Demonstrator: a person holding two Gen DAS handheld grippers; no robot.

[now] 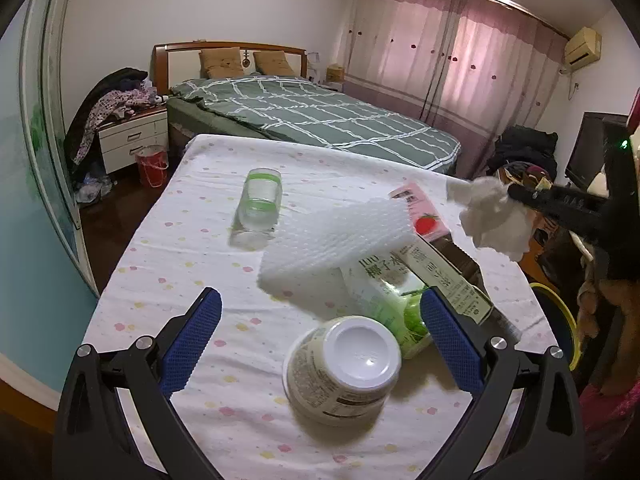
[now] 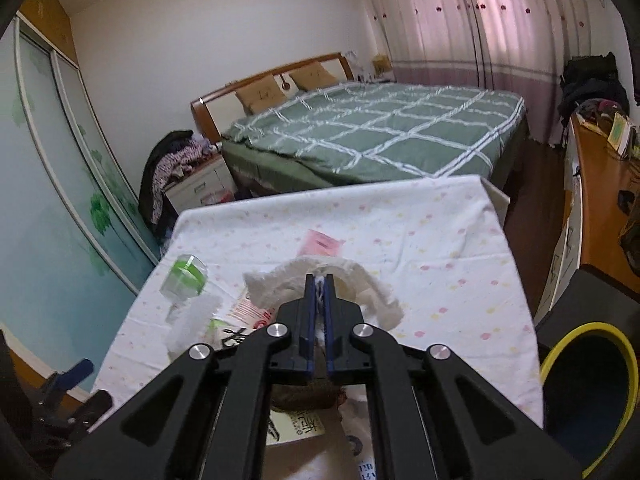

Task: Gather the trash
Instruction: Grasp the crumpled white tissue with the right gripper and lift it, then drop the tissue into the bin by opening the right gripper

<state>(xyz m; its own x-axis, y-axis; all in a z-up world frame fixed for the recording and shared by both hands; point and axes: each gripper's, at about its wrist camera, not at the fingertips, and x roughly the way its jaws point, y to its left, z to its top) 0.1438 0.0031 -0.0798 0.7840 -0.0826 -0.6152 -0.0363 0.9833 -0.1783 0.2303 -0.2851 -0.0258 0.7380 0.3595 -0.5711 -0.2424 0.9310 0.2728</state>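
Right tool is clenched on a crumpled white tissue — held in the air above the table, near its right side. In the left wrist view the tissue hangs off that tool's tip, clear of the cloth. Left tool stands released, its blue pads wide apart, low over the table with an overturned paper cup between them. Remaining litter on the cloth — a plastic bottle lying on its side, a white foam sheet resting on cartons. A yellow-rimmed bin stands beside the table's right edge.
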